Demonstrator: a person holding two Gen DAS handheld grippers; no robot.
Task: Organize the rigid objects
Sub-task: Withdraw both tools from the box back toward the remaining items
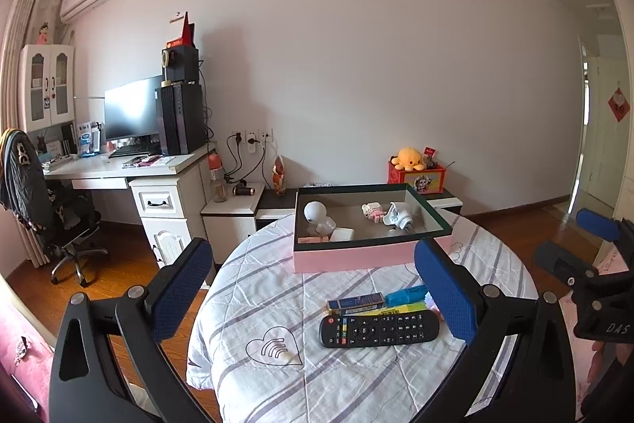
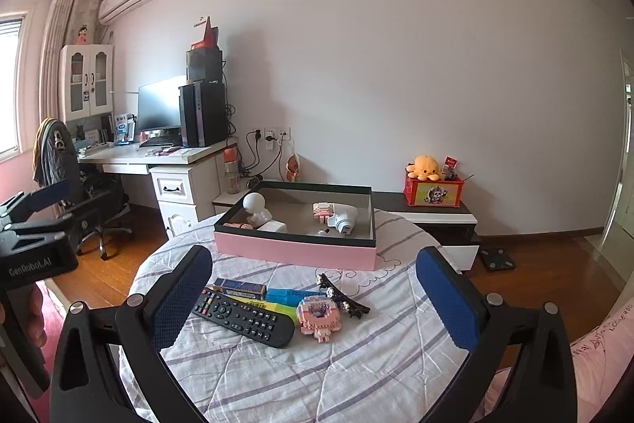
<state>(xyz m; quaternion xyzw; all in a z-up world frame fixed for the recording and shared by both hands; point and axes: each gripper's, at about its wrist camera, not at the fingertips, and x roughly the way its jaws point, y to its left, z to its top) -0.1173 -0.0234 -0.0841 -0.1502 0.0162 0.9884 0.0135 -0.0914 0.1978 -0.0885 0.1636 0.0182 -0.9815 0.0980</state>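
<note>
A pink box [image 1: 368, 256] [image 2: 293, 250] with a dark rim sits at the far side of a round table; it holds a white round figure [image 2: 255, 209], a pink block toy [image 2: 321, 211] and a white gadget [image 2: 342, 219]. On the striped cloth in front lie a black remote [image 1: 378, 330] [image 2: 243, 316], a dark blue small box [image 1: 355, 303] [image 2: 239, 287], a blue marker [image 1: 406, 295] [image 2: 291, 294], a pink block figure [image 2: 319, 316] and a black studded piece [image 2: 342, 298]. My left gripper [image 1: 313, 296] is open above the remote. My right gripper [image 2: 313, 300] is open above the pink figure.
The table's striped cloth [image 1: 301, 375] hangs over wooden floor. A desk [image 1: 119, 165] with monitor and computer tower, and an office chair [image 1: 47, 209], stand at the left. A low cabinet [image 2: 432, 213] with a red box and yellow plush stands behind.
</note>
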